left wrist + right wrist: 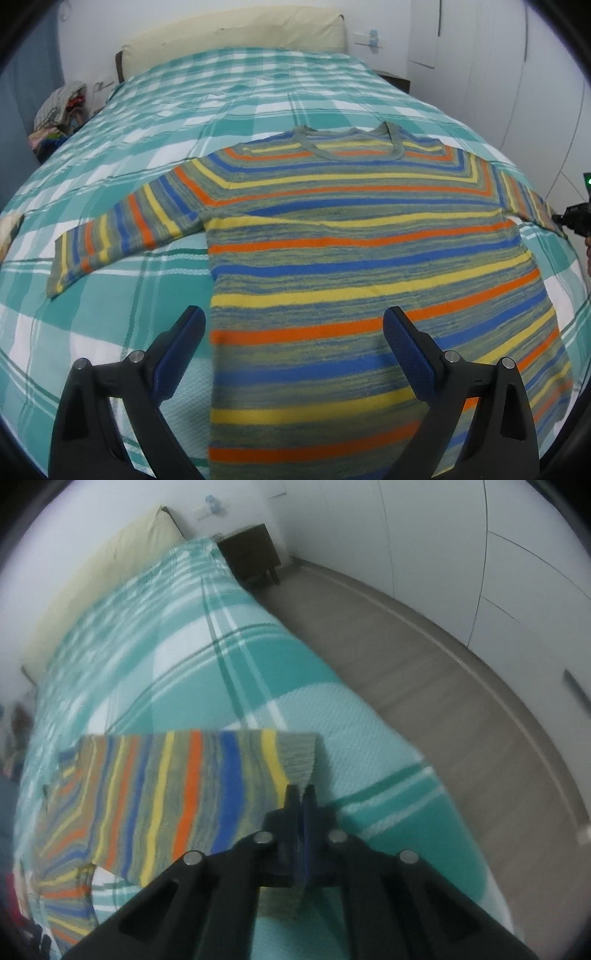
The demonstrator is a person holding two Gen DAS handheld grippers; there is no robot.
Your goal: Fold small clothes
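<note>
Nearest me, the left gripper (293, 332) is hovering with its fingers spread wide over the lower part of the striped sweater (354, 258) — nothing between them. The sweater is lying flat, front up, on the green checked bedspread (110, 184), sleeves stretched out. Further along, the right gripper (301, 794) is pinching the grey cuff of the sleeve (299, 760), fingers closed tight on it. Beyond — a cream pillow (236, 37) is resting at the bed's head.
</note>
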